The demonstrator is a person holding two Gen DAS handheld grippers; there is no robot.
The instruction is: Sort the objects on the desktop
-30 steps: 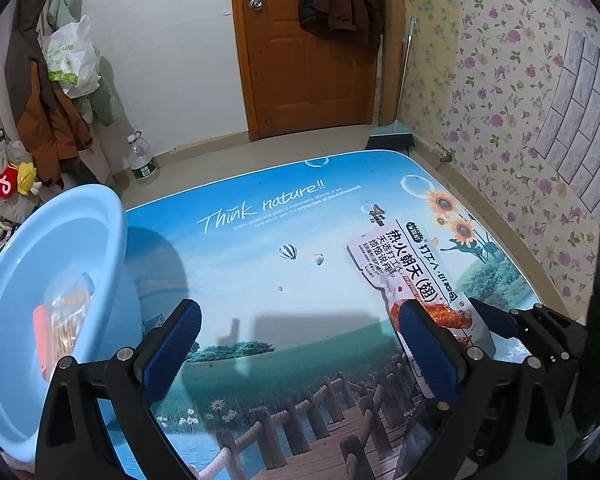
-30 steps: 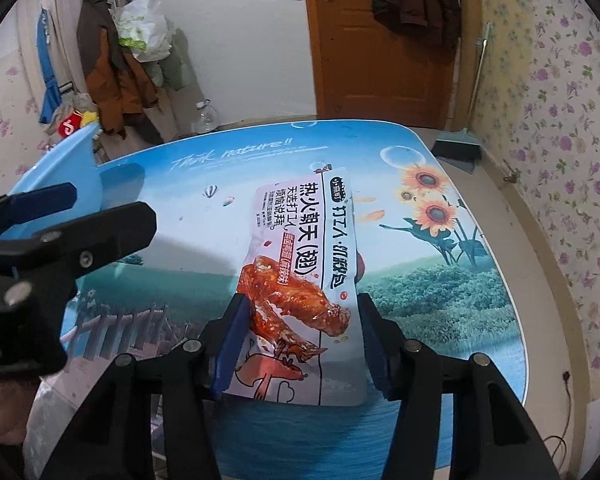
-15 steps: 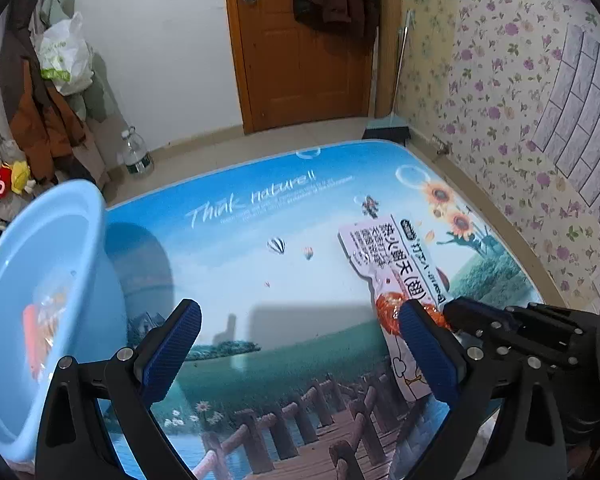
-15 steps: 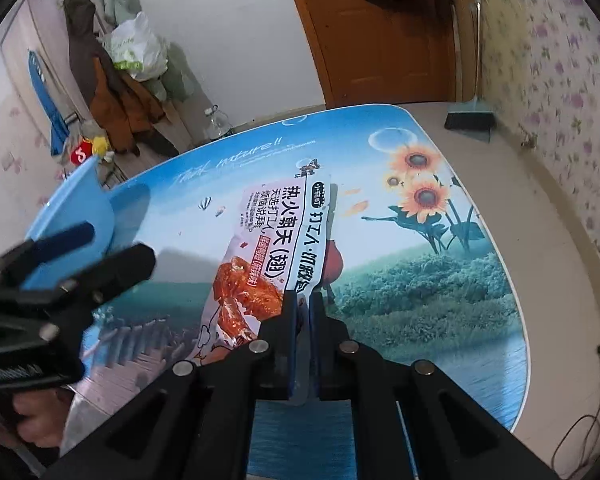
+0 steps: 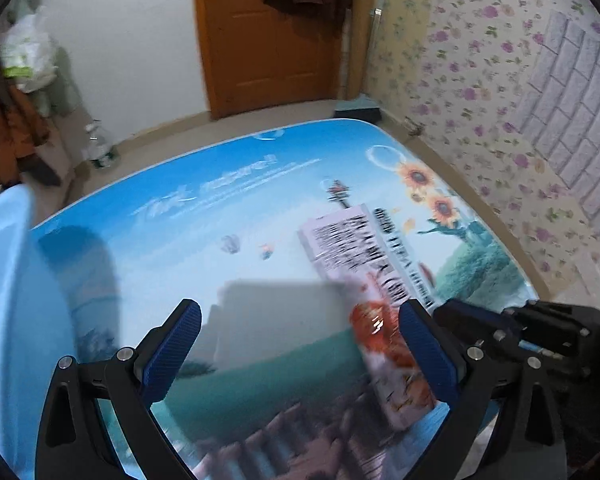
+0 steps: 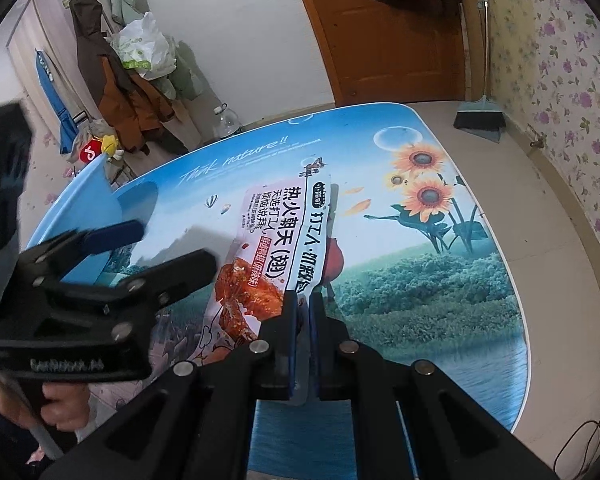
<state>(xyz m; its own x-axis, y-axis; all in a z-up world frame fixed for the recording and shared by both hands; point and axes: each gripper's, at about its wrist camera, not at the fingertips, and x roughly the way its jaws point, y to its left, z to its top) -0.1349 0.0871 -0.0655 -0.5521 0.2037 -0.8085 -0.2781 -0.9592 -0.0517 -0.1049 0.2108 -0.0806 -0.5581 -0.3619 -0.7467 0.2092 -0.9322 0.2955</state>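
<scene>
Farthest left stands the light blue basin (image 5: 4, 300), its rim rising at the table's left edge, and everything else is best placed from it. Just to its right the left gripper (image 5: 296, 344) hangs over the table (image 5: 180, 248) with its blue fingers spread wide and nothing between them. Farther right of the basin is the snack packet (image 6: 288, 224), white with red chicken-wing artwork; a second ago it lay flat with the right gripper's fingers apart on either side of it, and now the right gripper (image 6: 303, 320) is clamped on its near edge. The packet's shadow on the table suggests it has come up off the surface, and it shows blurred in the left wrist view. That means the pick is done; what appears to remain is carrying it leftward to the basin and letting go there.
</scene>
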